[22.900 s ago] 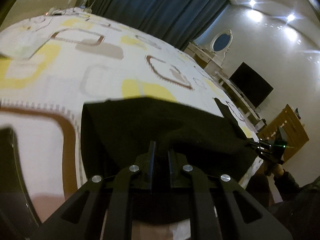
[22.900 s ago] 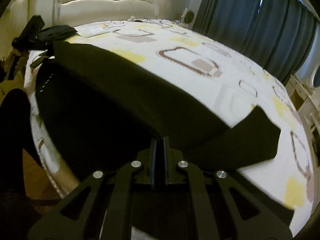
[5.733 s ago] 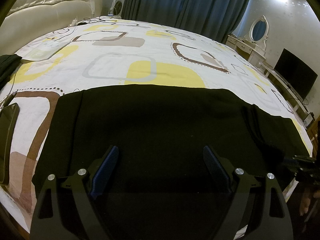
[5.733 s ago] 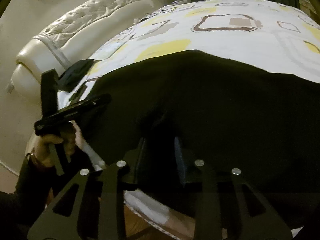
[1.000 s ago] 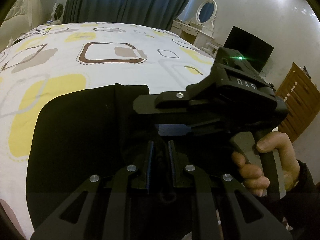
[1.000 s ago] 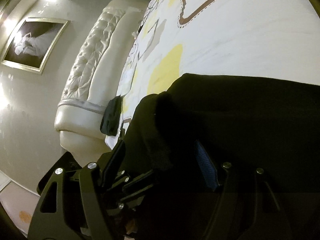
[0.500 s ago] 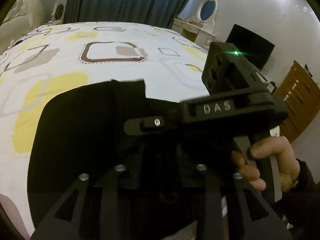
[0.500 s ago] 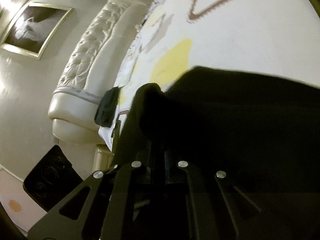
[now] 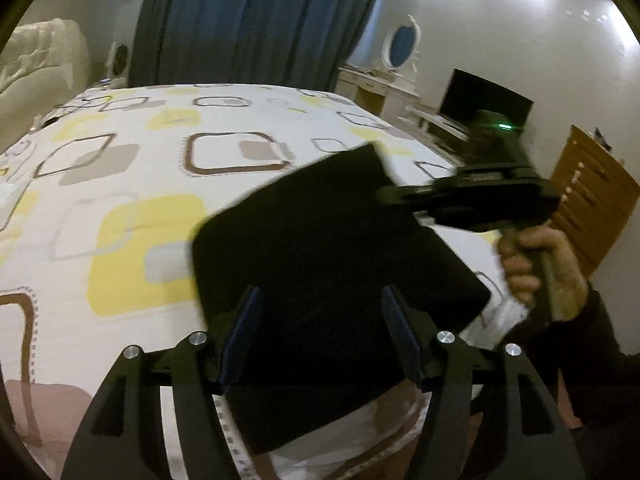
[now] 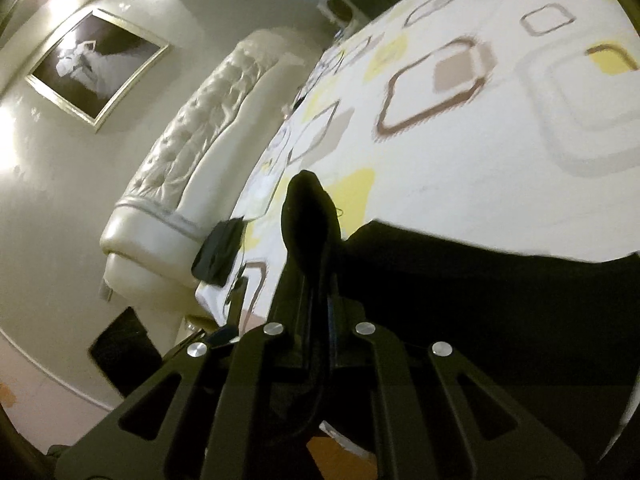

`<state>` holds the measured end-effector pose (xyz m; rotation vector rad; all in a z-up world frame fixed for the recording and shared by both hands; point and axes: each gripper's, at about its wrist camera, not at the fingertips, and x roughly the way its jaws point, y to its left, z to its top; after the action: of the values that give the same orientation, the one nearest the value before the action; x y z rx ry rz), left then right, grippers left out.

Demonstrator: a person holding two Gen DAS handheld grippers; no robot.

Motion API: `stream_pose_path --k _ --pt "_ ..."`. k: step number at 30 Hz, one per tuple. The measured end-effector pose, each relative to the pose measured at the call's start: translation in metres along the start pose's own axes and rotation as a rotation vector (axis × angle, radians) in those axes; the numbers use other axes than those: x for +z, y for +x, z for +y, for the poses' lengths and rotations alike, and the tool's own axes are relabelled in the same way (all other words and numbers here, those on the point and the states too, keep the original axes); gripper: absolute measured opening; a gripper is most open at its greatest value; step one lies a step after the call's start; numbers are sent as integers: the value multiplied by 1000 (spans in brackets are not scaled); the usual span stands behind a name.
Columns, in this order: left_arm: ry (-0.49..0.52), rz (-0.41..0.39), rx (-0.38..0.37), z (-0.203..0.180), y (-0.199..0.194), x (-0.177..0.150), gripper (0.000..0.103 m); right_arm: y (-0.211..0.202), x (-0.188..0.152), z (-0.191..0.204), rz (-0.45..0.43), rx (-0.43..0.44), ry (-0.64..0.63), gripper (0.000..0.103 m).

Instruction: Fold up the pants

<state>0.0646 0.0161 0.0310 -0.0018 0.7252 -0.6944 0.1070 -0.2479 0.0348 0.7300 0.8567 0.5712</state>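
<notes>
The black pants [image 9: 320,264] are folded into a compact rectangle and tilt above the near edge of the patterned bed [image 9: 132,184]. My left gripper [image 9: 322,334] is open, its blue-padded fingers [image 9: 244,320] apart at either side of the fold's near part. My right gripper [image 10: 320,300] is shut on a bunched edge of the pants [image 10: 310,216] and lifts it. In the left wrist view the right gripper [image 9: 384,196] grips the fold's far right edge, held by a hand [image 9: 540,264].
A white tufted headboard [image 10: 200,140] stands left of the bed, with a dark cloth [image 10: 218,252] lying near it. Blue curtains [image 9: 248,20], a white dresser with mirror [image 9: 384,76], a TV [image 9: 484,108] and a wooden cabinet [image 9: 592,196] line the room.
My left gripper has opened and let go of the pants. My right gripper has shut on the pants' edge and lifted the folded bundle up and to the right.
</notes>
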Motion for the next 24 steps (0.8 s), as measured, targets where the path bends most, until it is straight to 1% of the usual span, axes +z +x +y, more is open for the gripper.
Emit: stream_pose_path --k 1,5,10,11,12,16,18,20,21,23,24 --pt "-21 4 16 7 1 -1 62 -11 1 -3 -15 -12 2 5" --pt "-85 28 34 28 11 -5 62 -40 0 -16 -41 -42 15 5" --pt "-92 56 24 30 27 -6 62 -65 -5 -32 -65 -77 33 5" --pt "-88 64 22 28 31 -5 62 -70 -5 -35 -71 -82 39 2" --pt "-85 69 22 27 34 -5 62 -74 -6 -38 -82 -88 45 0" --pt "-81 90 6 22 47 -5 62 -104 -5 -50 -151 -101 78 0" --pt "-70 109 -3 16 55 -7 62 -107 -8 -59 -126 -54 117 0" --pt "-61 119 -2 13 61 -10 62 -101 -14 -65 -95 -75 121 1" --pt "-60 118 0 12 61 -11 62 -97 -16 -68 -73 -77 127 3" --pt "-63 116 0 12 61 -12 62 -87 -25 -81 -33 -37 185 6" --pt "-66 116 -1 13 60 -12 62 -84 -28 -84 -25 -34 197 7"
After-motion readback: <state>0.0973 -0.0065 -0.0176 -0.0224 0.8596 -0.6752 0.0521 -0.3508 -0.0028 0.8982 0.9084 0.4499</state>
